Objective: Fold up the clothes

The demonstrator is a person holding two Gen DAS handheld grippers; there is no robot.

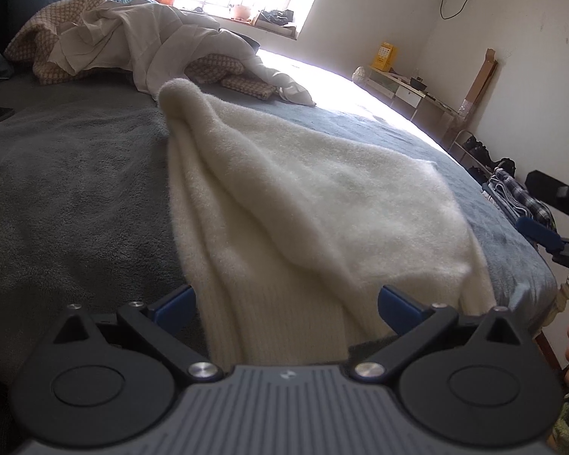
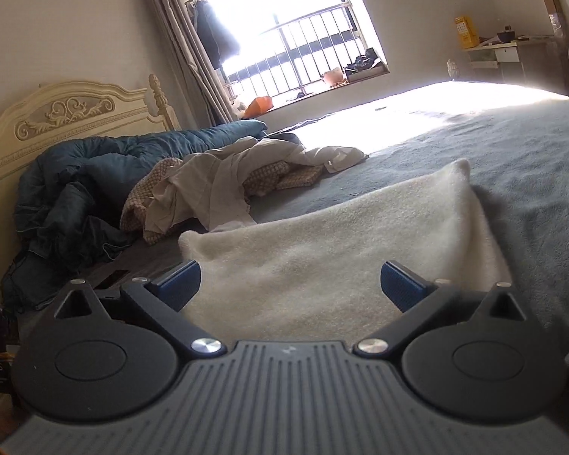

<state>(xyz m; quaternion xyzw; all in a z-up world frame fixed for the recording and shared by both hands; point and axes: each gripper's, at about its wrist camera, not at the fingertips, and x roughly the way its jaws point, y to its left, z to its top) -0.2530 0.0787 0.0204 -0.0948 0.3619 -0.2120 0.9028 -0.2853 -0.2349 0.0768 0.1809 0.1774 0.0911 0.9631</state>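
A cream sweater (image 1: 322, 204) is seen lying on the grey bed (image 1: 76, 174), partly doubled over itself, with a ribbed edge nearest the left claw (image 1: 286, 303). That claw is held with its jaws apart and nothing between them, low over the ribbed edge; the right claw (image 2: 290, 284) is likewise spread wide and empty over the sweater's other side. A heap of crumpled clothes (image 1: 132, 41) is left farther up the bed, near a blue duvet (image 2: 95, 174). Whether this fold is being started or has just been laid down cannot be settled from the sweater's shape. Several risks are judged likely: the thick, fluffy knit may be pinched through only one layer, so that the layers slide apart when lifted; the soft blanket beneath may be caught along with the hem; and if the two claws are moved unevenly, the doubled part may be dragged askew and bunched.
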